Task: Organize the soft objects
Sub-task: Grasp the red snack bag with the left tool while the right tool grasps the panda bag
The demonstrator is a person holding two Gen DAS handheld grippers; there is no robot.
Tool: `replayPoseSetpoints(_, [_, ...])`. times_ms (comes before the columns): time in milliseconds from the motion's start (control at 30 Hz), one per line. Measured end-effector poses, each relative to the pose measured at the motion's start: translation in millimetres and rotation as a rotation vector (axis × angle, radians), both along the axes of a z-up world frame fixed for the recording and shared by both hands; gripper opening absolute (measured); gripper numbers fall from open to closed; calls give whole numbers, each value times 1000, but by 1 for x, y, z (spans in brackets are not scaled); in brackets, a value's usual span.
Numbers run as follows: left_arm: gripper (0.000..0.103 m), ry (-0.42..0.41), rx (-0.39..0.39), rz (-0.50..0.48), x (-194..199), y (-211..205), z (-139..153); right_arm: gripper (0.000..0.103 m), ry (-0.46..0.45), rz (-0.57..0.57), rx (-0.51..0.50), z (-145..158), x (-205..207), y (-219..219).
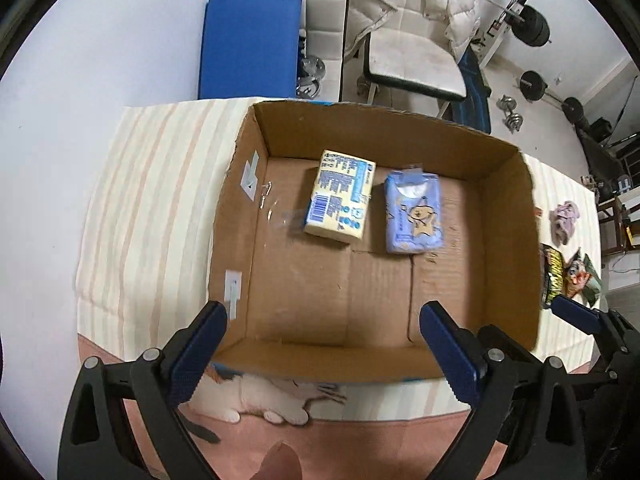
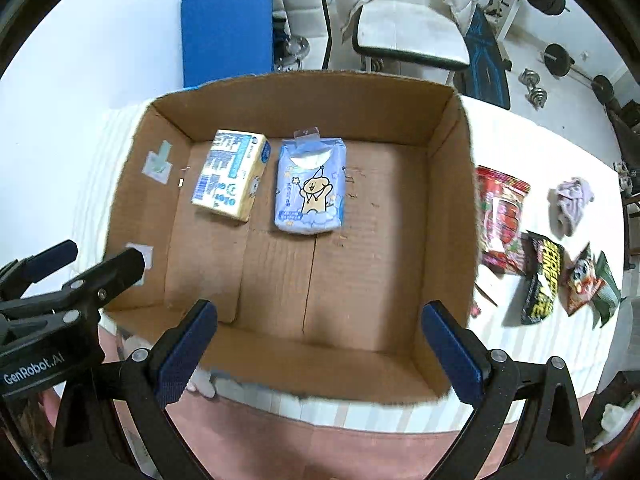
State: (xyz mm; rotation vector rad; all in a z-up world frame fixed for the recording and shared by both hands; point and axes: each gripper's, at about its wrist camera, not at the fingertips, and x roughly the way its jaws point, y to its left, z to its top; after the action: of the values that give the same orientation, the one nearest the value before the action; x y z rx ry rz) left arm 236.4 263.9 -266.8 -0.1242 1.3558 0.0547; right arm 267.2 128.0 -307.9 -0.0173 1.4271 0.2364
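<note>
On the striped cloth, the cardboard box holds two tissue packs.

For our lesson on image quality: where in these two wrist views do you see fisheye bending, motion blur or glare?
Left wrist view: the cardboard box has bowed walls and a smeared right rim, and tape on its floor glints. Right wrist view: the red snack bag is blurred, the striped cloth washes out nearly white, and dark vignette fills the corners.

light: bright, even | shadows: soft | blur: slight | edges: fisheye-bent, dark corners
</note>
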Motion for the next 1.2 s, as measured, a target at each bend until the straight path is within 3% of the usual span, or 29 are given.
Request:
replayPoseSetpoints(333, [99,-90,48,-38,-17,-42,53,103,-53,-63,125,29,-18,-51])
replayPoseSetpoints(500, [99,-128,64,-153,-8,-117,78,103,-137,-161,132,57,-31,-126])
replayPoseSetpoints(600, [99,-92,39,-222,6,-167,72,103,-137,-217,86,66,-36,-191])
replayPoseSetpoints(800, [99,69,-48,-320,60,-268,21,103,-66,-309,3,45,-26,-309])
replayPoseSetpoints(867, [99,127,-33,-323,81,-293,-1,103,-36,-279,-27,28,-11,-336])
replayPoseSetpoints(1000, [99,246,45,-339,124,-335,-56,103,45,-173,-73,-12,25,-363])
replayPoseSetpoints(1200, [99,417,120,-354,158,-358,-126,103,149,-53,-106,-71,72,-367])
